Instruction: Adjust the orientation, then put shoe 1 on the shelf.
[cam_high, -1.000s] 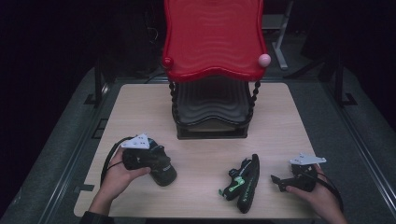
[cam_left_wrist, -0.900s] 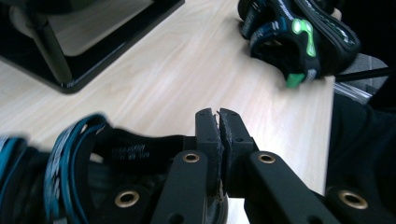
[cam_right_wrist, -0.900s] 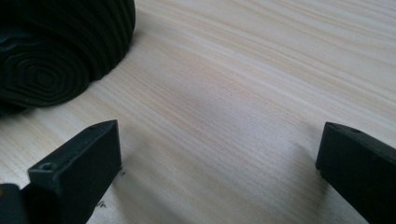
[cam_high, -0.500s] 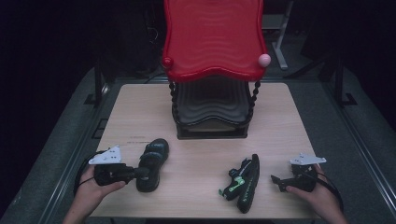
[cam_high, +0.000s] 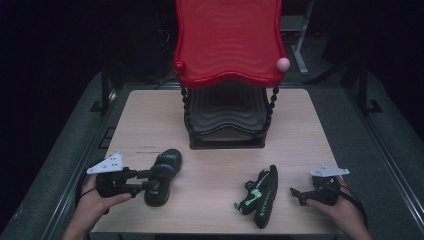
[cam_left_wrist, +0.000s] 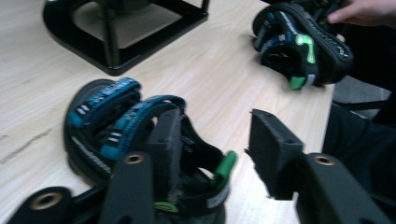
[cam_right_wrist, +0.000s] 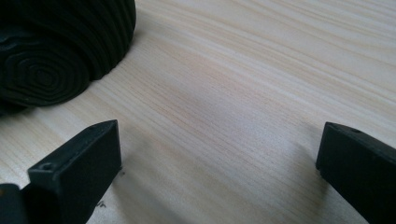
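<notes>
Since the earlier frames the left tongs carried the blue-strapped sandal leftward from the red rack, and their jaws have just been opening. One jaw seems tucked inside the sandal's heel strap, the other clear. The right tongs stay spread beside the green-trimmed sandal on the counter.

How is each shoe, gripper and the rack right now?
Left sandal: upright on its sole, one jaw inside it.
Right sandal: tipped on its side.
Left gripper: jaws just opened, heel strap between them.
Right gripper: open, empty.
Rack: upright, shelves bare.
</notes>
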